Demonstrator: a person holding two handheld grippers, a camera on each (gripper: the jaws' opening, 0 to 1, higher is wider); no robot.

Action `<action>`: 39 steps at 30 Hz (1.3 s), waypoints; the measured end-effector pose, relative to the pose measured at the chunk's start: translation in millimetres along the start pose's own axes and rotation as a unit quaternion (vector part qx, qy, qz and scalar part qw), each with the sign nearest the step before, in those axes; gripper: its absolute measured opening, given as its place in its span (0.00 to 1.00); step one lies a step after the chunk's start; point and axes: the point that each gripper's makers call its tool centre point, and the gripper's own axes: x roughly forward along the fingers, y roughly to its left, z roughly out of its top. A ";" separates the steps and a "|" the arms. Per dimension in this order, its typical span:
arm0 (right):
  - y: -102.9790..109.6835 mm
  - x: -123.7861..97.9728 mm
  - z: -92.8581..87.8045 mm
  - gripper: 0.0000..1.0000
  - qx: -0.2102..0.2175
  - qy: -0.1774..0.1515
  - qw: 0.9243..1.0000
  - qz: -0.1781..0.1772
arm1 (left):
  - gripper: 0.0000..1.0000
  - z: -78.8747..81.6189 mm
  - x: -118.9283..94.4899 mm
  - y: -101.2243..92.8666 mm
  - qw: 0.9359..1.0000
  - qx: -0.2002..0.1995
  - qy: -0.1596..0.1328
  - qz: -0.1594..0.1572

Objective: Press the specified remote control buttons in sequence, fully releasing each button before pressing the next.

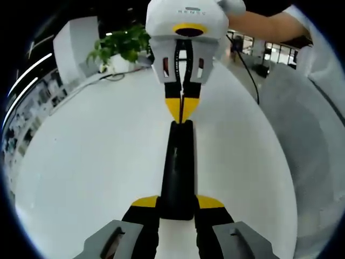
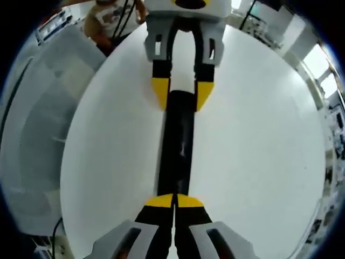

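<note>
Left gripper view looks along a black remote (image 1: 179, 170) that lies lengthwise on the white round table (image 1: 91, 162), running from 6 o'clock up toward 12 o'clock. The left tool (image 1: 178, 208) rises from 6 o'clock with its yellow-tipped jaws set apart on either side of the remote's near end, touching its sides, so it is clamped on the remote. At 12 o'clock the right tool (image 1: 182, 108) points back down at the remote's far end, its yellow tips drawn together into a single point that meets the remote's end; whether it presses a button I cannot tell. A potted plant (image 1: 121, 46) stands at 11 o'clock beyond the table's edge, and a person's arm (image 1: 264, 24) reaches in at 1 o'clock. Right gripper view shows the same remote (image 2: 178, 145) from the other end: the right tool (image 2: 174, 202) at 6 o'clock has its jaws together, tips touching the near end of the remote, while the left tool (image 2: 180, 91) at 12 o'clock straddles the far end, jaws apart against its sides. The table (image 2: 259, 140) surrounds the remote.
</note>
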 end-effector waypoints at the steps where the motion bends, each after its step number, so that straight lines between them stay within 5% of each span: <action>1: -0.2 0.0 0.0 0.00 0.000 0.000 1.000 0.000 | 0.24 -0.1 0.0 0.2 1.000 0.000 0.000 0.000; 39: -1.2 -3.7 1.7 0.00 0.010 -0.040 0.999 -0.022 | 0.24 0.5 0.8 0.2 1.000 0.007 0.016 -0.004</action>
